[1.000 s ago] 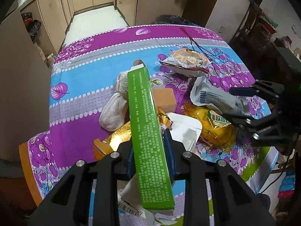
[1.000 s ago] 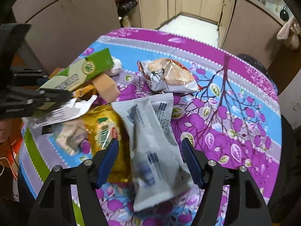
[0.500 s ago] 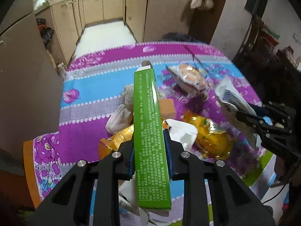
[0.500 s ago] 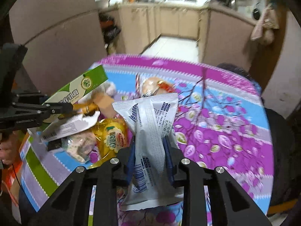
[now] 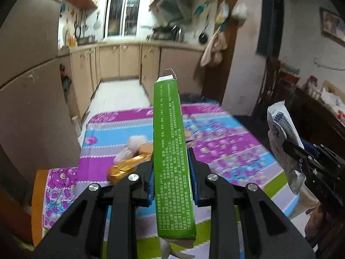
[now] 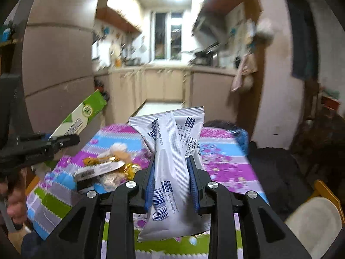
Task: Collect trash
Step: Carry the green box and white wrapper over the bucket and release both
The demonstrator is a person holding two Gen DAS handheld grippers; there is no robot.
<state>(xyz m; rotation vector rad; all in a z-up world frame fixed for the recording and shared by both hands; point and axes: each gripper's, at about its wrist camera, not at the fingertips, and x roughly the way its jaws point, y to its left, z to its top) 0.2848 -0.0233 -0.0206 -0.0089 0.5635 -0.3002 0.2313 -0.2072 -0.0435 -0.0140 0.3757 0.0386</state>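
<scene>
Left gripper (image 5: 172, 168): clamped on a long green box (image 5: 171, 157), blue pads pressed against both narrow sides. The box stands nearly upright, raised above the table (image 5: 226, 146), its opened top flap toward the kitchen.

Table surface, left to centre: a gold wrapper (image 5: 127, 168) lies on the patterned cloth with a pale crumpled lump (image 5: 131, 146) just behind it. From the right wrist view, a white barcoded wrapper (image 6: 97, 169) rests on the same heap of litter.

Right gripper (image 6: 171, 177): jaws closed tight on a white packet (image 6: 172, 161) with blue print. The packet is pinched at its middle and held clear of the table, its ends flaring above and below the pads.
</scene>
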